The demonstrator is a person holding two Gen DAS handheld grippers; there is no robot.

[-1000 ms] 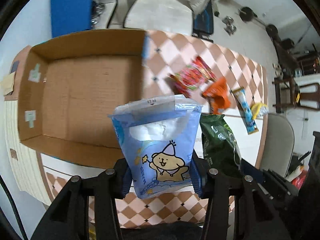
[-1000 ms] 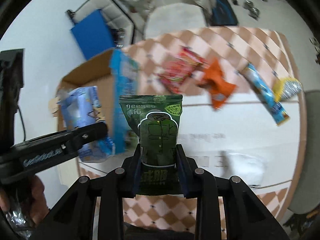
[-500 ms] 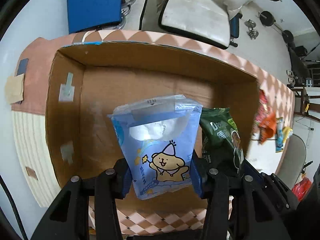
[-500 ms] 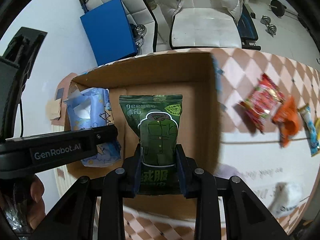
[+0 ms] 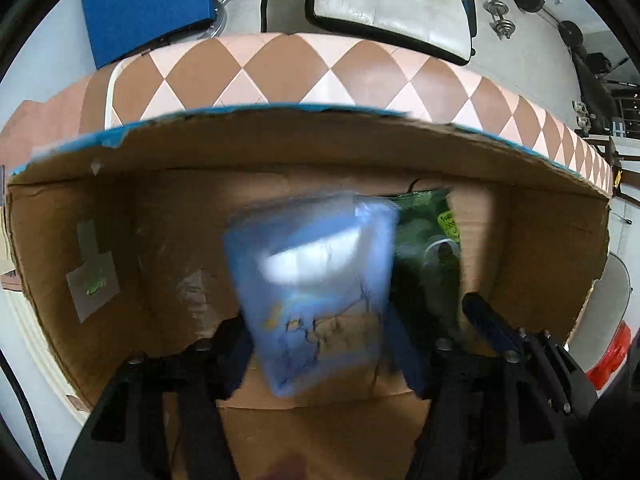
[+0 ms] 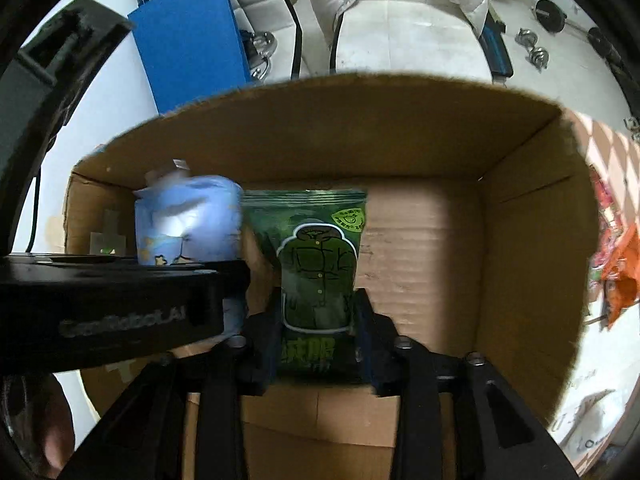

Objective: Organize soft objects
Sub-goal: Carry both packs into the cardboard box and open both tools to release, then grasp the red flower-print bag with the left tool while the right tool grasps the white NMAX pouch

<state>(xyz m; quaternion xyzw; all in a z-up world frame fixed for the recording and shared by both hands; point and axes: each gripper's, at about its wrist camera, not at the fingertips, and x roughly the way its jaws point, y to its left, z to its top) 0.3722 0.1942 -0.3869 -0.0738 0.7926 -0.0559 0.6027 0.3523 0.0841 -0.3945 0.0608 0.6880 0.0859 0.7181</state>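
My left gripper (image 5: 320, 344) is shut on a light blue tissue pack (image 5: 316, 284) with a cartoon bear, held inside the open cardboard box (image 5: 168, 168); the pack is motion-blurred. My right gripper (image 6: 318, 320) is shut on a dark green snack bag (image 6: 316, 256) printed with a jacket, also inside the box (image 6: 520, 240), just right of the blue pack (image 6: 188, 220). The green bag (image 5: 424, 232) shows beside the blue pack in the left wrist view. The left gripper's black body (image 6: 112, 312) crosses the right wrist view at left.
The box sits on a table with a brown and pink checked cloth (image 5: 280, 64). Red and orange snack packets (image 6: 616, 264) lie on the table right of the box. A blue panel (image 6: 188, 40) and a white padded chair (image 6: 400, 20) stand beyond.
Both grippers have moved left from the table's snacks over the box and down into it, carrying the blue pack and the green bag. The box walls now fill both views.
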